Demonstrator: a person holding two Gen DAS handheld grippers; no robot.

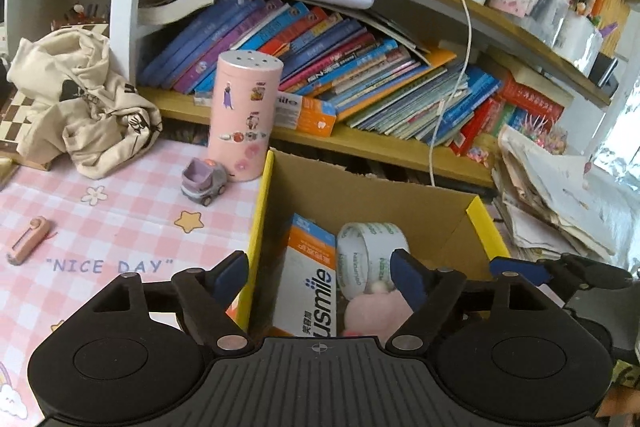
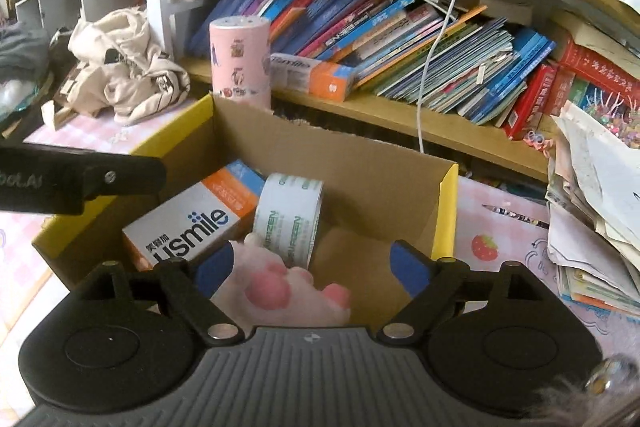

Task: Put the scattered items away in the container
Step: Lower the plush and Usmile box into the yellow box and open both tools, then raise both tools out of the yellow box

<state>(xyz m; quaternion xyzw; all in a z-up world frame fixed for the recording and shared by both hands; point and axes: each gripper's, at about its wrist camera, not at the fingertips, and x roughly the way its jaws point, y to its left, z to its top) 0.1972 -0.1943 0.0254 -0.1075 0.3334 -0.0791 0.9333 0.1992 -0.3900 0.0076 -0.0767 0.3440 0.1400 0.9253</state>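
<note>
An open cardboard box [image 1: 260,207] with yellow edges [image 2: 450,195] holds a white-and-orange usmile carton [image 2: 192,223], a roll of clear tape [image 2: 288,219] and a pink plush toy [image 2: 280,287]. My left gripper [image 1: 318,267] is open and straddles the box's left wall, with one finger over the tape [image 1: 360,255] and plush [image 1: 368,311]. Over the box, my right gripper [image 2: 312,261] is open, and the plush lies loose below its fingers. A purple toy car [image 1: 202,181] and a small pink clip-like item [image 1: 28,241] lie on the pink checked mat.
A tall pink sticker-covered canister [image 1: 244,115] stands behind the box's left corner. A crumpled cream cloth bag [image 1: 80,99] lies at the back left. Leaning books [image 1: 360,67] fill the shelf behind. A white cable [image 1: 468,27] hangs down. Loose papers [image 1: 560,195] pile up on the right.
</note>
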